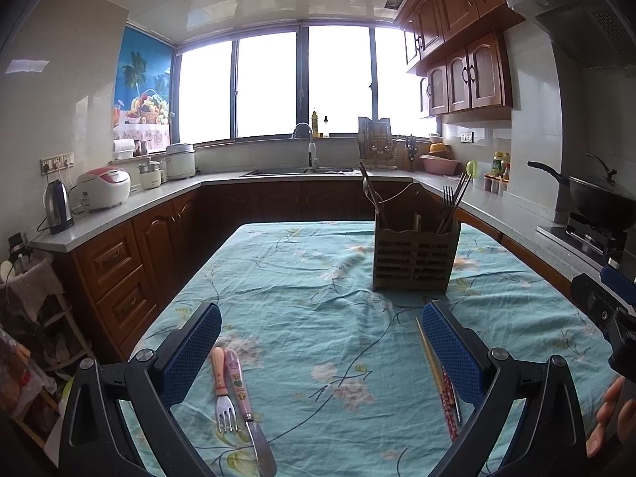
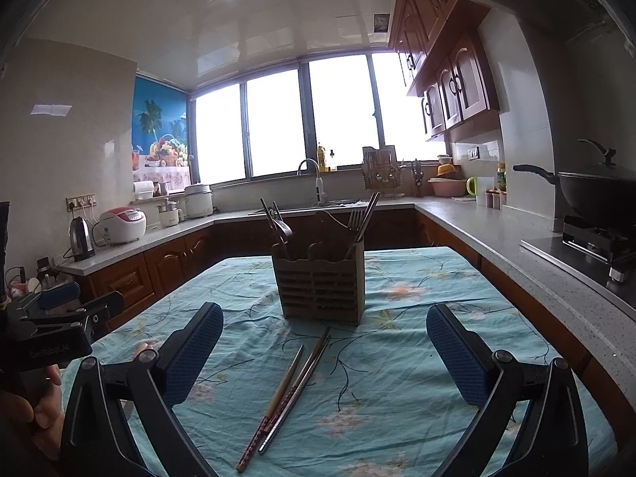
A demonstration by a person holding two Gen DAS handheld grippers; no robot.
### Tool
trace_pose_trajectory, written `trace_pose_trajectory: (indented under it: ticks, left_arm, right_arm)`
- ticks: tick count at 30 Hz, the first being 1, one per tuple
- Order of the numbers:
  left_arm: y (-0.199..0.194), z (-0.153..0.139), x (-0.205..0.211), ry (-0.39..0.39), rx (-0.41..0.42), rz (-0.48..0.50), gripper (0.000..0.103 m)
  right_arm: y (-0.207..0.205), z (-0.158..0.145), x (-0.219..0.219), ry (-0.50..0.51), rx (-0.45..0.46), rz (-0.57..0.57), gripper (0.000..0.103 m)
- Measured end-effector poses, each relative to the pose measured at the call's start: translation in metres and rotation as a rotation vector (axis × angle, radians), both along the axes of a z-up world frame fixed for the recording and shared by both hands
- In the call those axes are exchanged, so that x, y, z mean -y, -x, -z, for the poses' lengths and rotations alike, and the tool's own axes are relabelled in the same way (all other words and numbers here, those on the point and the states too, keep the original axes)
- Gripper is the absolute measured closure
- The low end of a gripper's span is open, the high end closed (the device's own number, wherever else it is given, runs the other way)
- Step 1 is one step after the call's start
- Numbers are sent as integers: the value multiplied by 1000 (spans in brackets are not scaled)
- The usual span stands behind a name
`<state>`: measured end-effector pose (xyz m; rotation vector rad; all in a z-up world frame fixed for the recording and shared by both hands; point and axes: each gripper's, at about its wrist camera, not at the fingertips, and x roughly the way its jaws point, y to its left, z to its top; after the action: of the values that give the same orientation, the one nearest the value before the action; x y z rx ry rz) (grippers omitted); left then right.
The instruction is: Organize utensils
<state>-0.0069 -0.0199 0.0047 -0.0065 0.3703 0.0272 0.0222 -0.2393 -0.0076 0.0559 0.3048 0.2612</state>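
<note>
A brown slatted utensil holder [image 1: 415, 256] [image 2: 321, 286] stands on the floral teal tablecloth [image 1: 310, 290] [image 2: 417, 357], with forks, spoons and chopsticks sticking up from it. My left gripper [image 1: 322, 351] is open above the cloth; a pink-handled fork [image 1: 222, 389] and a pink-handled knife [image 1: 244, 401] lie beside its left finger, and chopsticks [image 1: 439, 379] lie partly behind its right finger. My right gripper [image 2: 324, 351] is open too, with a wooden chopstick [image 2: 274, 401] and metal chopsticks [image 2: 298, 389] lying on the cloth between its fingers, in front of the holder.
The other gripper and a hand show at the frame edges [image 1: 608, 318] [image 2: 51, 330]. Counters surround the table: a kettle [image 1: 59, 206] and rice cooker [image 1: 104, 187] on the left, a sink [image 1: 298, 170] at the back, a wok on a stove [image 2: 596, 198] at the right.
</note>
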Motion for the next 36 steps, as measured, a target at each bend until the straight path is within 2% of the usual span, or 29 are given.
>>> trace_pose_trajectory:
  ticks: [36]
  left_arm:
    - [0,1,2,-6,-9,-11,1]
  right_arm:
    - [1,-3,-2,-5,5,-10,0]
